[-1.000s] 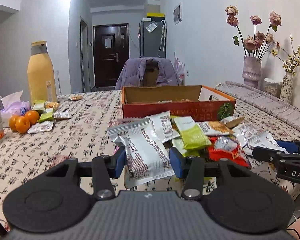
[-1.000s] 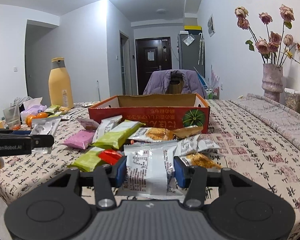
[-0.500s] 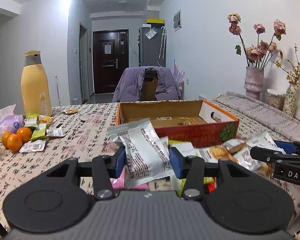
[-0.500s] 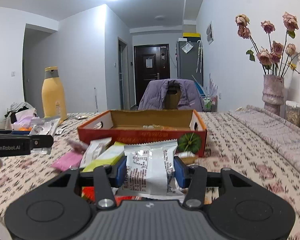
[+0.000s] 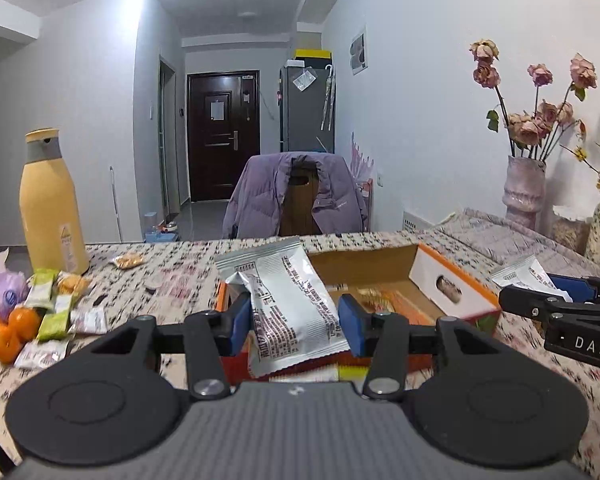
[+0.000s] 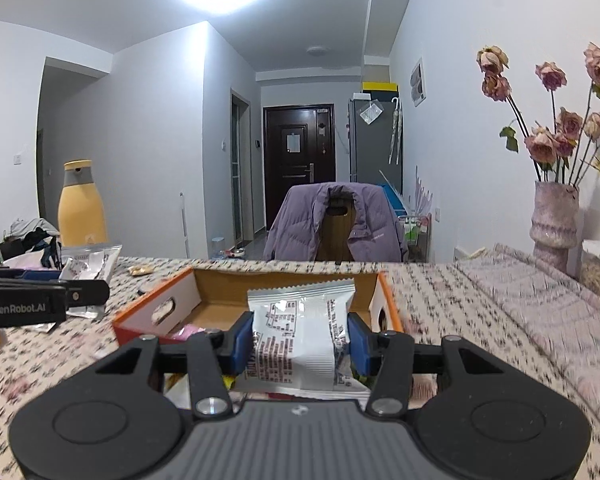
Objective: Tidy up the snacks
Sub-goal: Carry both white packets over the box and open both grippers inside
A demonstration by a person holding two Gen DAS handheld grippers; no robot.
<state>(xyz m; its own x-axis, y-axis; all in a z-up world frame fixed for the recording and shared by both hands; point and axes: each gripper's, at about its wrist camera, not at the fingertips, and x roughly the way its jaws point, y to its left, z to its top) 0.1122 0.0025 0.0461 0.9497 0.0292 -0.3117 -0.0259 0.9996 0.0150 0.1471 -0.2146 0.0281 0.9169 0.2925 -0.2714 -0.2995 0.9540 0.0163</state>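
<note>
Your left gripper [image 5: 296, 320]: blue pads clamp silver foil snack packet [image 5: 290, 304], packet held over near left corner of open orange cardboard box [image 5: 452, 294]. Your right gripper [image 6: 300, 340]: pads pinch second silver snack packet [image 6: 300, 332], upright, above near edge of same box. Box interior mostly free. Patterned tablecloth [image 6: 480, 300] bare to right; oranges [image 5: 4, 330], yellow bottle [image 5: 50, 204] well apart at left.

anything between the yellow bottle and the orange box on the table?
Left wrist view: between the yellow bottle and the orange box lie one small loose snack and a small dark bit on otherwise bare tablecloth.
</note>
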